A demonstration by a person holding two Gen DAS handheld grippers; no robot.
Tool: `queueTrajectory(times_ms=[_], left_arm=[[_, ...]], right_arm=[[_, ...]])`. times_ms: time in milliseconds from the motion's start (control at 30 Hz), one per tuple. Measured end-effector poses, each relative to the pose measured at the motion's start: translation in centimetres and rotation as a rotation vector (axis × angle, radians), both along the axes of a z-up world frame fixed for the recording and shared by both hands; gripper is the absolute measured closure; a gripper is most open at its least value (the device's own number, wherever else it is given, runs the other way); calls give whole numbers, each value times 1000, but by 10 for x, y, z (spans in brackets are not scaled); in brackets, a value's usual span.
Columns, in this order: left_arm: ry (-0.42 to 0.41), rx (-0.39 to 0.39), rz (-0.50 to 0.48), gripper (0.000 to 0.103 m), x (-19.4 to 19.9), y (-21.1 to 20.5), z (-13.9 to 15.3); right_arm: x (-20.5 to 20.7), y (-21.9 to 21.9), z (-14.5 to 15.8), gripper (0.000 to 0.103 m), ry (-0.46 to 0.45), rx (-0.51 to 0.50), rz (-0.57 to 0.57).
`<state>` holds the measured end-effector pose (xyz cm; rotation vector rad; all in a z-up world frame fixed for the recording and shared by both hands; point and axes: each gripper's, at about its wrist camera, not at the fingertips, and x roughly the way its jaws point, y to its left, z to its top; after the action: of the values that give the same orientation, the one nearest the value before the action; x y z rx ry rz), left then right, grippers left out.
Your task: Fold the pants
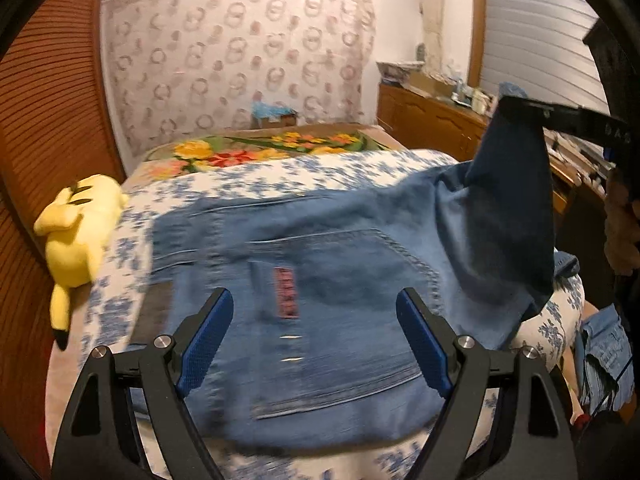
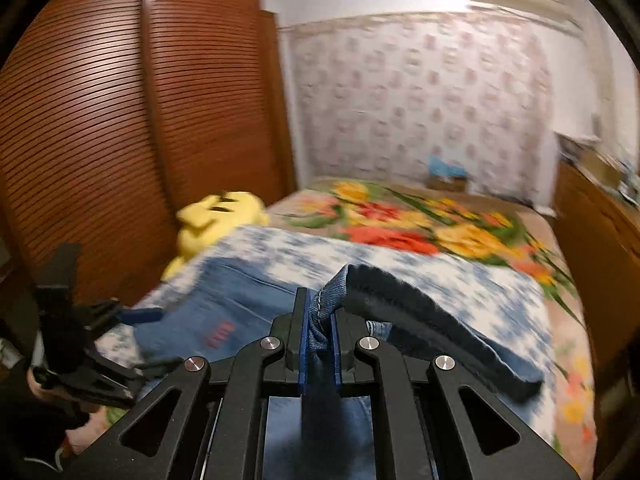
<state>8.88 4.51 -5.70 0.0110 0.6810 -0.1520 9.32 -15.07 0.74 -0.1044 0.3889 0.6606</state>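
Left wrist: left gripper (image 1: 314, 338) wide open, empty, over jeans (image 1: 320, 248); right gripper (image 2: 320, 344) clamps lifted denim edge.

Plush toy (image 1: 78, 236) crowds bed's (image 1: 256, 178) left edge; wardrobe (image 2: 120, 140) beyond.

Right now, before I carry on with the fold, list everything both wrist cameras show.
Jeans: one pair, blue denim, spread on the bed, one edge lifted at right.
Bedspread: one, white with blue flowers, under the jeans.
Floral blanket: one, red, yellow and green, at the bed's far end.
Plush toy: one, yellow, at the bed's left edge by the wardrobe.
Wardrobe: one, brown slatted wood, left of the bed.
Dresser: one, brown wood, cluttered top, right of the bed.
Left gripper: black, blue fingers open over the jeans.
Right gripper: black, fingers shut on the denim edge.
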Motion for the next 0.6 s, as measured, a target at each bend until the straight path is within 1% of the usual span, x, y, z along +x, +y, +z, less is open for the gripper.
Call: queueTrajectory(times_ms=[100,200,233,267,300,333,433,467,600], left_arm=[[-7,-8,34,19,-5,16,3],[-8,-14,60,19,-6,28,2],[-9,-16,67,19,-7,31,2],[-9,-19,71,19,-7,34,1],[-8,-24,74,19,-7,36,0],[-7,-28,76,19,-7,38,0],[-1,-37,74,19,-3,37,-3],[0,-38,72,19,-2,37,-4],[5,-37,47,19,4,29,-9]], right_arm=[[0,34,7,94,-6,-13,88],[9,60,3,94,14,-55,143],[12,66,0,90,28,-68,164],[15,66,-4,82,27,-89,171],[15,71,-9,76,0,-131,162],[19,68,-10,76,-16,-154,149],[27,61,-12,72,-9,-144,146],[29,58,-11,70,-14,-146,125],[41,44,-13,67,-3,-137,64]])
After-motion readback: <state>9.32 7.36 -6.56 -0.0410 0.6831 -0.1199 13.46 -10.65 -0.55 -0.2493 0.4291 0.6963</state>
